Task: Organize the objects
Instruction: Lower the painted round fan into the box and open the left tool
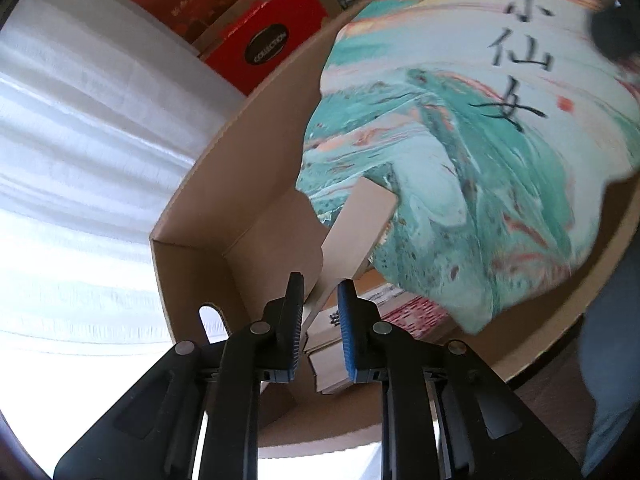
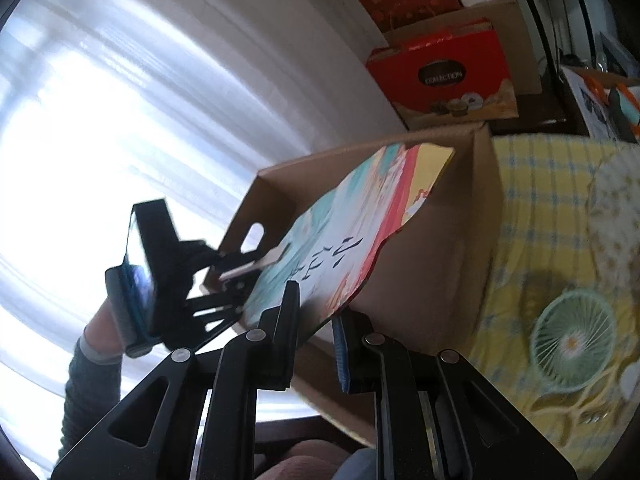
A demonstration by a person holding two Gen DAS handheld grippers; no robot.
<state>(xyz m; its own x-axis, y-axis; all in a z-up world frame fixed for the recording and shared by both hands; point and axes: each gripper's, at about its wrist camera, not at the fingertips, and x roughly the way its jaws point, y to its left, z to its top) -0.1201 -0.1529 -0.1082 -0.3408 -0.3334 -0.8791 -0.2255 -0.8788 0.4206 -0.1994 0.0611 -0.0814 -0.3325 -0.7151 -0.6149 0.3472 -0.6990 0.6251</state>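
Observation:
A round paper fan (image 1: 440, 140), painted in teal and red with black characters, hangs tilted over an open cardboard box (image 1: 248, 152). Its flat wooden handle (image 1: 356, 232) runs down between the fingers of my left gripper (image 1: 320, 296), which is shut on it. In the right wrist view the fan (image 2: 344, 240) lies slanted across the box (image 2: 440, 240). My right gripper (image 2: 316, 312) is shut on the fan's near edge, and the left gripper (image 2: 236, 276) grips the handle at the box's left end.
White curtains (image 1: 80, 140) fill the left. Red gift boxes (image 2: 440, 68) are stacked behind the cardboard box. A yellow checked cloth (image 2: 560, 240) lies to its right. Printed packets (image 1: 400, 312) lie in the box bottom. A person's sleeve (image 2: 92, 380) shows lower left.

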